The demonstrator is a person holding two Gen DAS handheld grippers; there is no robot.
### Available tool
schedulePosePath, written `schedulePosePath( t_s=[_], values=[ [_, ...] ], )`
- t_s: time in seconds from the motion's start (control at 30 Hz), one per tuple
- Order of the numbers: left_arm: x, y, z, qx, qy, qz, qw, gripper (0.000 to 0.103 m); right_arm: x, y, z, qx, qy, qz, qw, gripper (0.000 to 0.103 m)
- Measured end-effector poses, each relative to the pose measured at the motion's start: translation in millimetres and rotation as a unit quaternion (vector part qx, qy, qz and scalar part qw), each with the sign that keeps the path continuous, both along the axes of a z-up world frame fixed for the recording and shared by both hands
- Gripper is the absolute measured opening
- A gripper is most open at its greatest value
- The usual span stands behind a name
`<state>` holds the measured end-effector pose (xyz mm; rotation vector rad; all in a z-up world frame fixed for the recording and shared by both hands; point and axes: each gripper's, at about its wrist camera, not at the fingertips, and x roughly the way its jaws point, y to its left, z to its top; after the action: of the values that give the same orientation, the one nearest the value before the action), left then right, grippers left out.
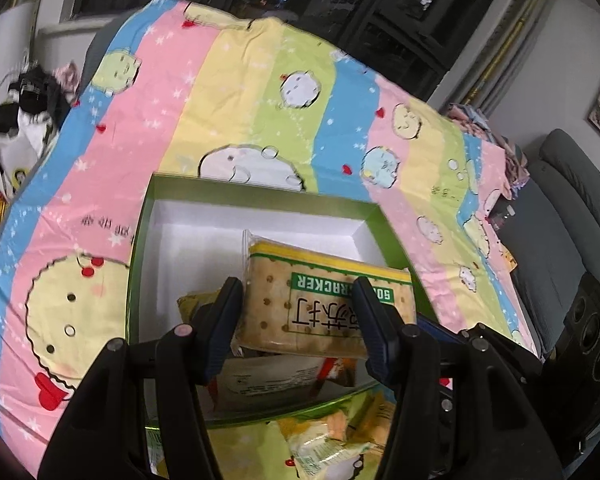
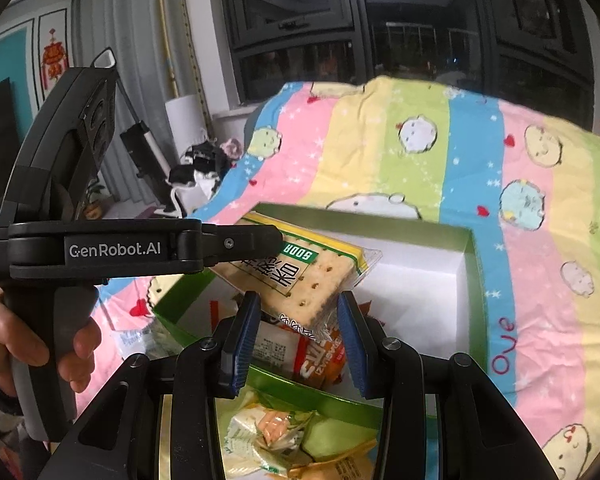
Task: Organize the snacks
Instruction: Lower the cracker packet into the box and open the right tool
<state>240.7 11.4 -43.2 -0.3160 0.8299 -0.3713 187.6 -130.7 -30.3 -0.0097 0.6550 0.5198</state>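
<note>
1. Left wrist view: the left hand-held gripper (image 1: 300, 320) is clamped across the short width of a soda cracker packet (image 1: 328, 304), one pad on each long edge. The packet hangs above the open green box (image 1: 256, 196), which rests on a striped cartoon bedsheet (image 1: 148, 120); other snack packets (image 1: 260, 376) lie inside beneath it.
2. Handling, judged here: the packet looks light and flat, with a slick film wrapper over brittle crackers. Hold it by the edges and squeeze gently, so nothing cracks or slips.
3. Its long axis runs away from this camera toward the box's far wall, with the printed face up and the sealed end fin farthest off.
4. Right wrist view: the right hand-held gripper (image 2: 298, 334) stands partly open on nothing; the soda cracker packet (image 2: 300, 284) sits just beyond its pads.
5. The left hand-held gripper (image 2: 256, 240), gripped by the person's hand (image 2: 28, 340), reaches in from the left, holding the packet tilted, its free end dipping toward this camera over the green box (image 2: 474, 280).
</note>
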Motion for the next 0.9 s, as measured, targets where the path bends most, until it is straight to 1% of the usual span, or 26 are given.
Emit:
schedulePosePath(
  t_s=[0.17,0.33,0.53,0.9],
  values=[
    [10.9,3.7,-21.1,-0.001,0.034,0.008,0.9994,0.056,14.4,5.4,-17.2,-0.006,0.036,0.008,0.999,0.042],
    [15.5,0.7,-31.9,0.005,0.049,0.009,0.9988,0.057,21.3,10.0,-26.3,-0.025,0.047,0.007,0.999,0.042],
    [17.9,1.1,-33.3,0.009,0.048,0.010,0.9988,0.057,25.7,10.3,-29.4,-0.029,0.052,0.004,0.998,0.042],
    [20.1,0.6,-34.9,0.015,0.048,0.010,0.9987,0.057,27.5,9.7,-31.3,-0.020,0.058,0.000,0.998,0.042]
  ],
)
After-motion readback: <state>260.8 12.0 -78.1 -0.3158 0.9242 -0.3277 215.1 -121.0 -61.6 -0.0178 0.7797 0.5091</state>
